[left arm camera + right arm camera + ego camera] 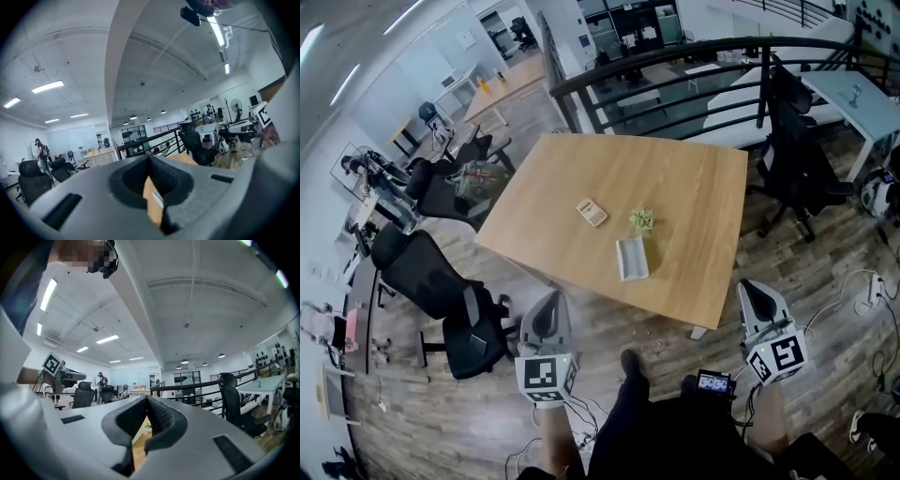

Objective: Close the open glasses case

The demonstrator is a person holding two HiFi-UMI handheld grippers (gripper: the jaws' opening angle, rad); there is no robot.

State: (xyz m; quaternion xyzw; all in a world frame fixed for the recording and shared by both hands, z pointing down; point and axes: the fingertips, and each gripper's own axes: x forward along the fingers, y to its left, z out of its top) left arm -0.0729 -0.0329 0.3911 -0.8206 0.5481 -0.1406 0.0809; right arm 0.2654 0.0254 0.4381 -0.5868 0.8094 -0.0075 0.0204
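Presently, my left hand-held gripper (547, 302) and right hand-held gripper (754, 291): jaws together, empty; should approach the seemingly open glasses case (631, 258) squarely.

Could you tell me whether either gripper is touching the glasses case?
No, the left gripper and right gripper both hang off the table's near edge, apart from the glasses case.

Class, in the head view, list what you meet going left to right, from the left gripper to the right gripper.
left gripper → small tan item → open glasses case → right gripper
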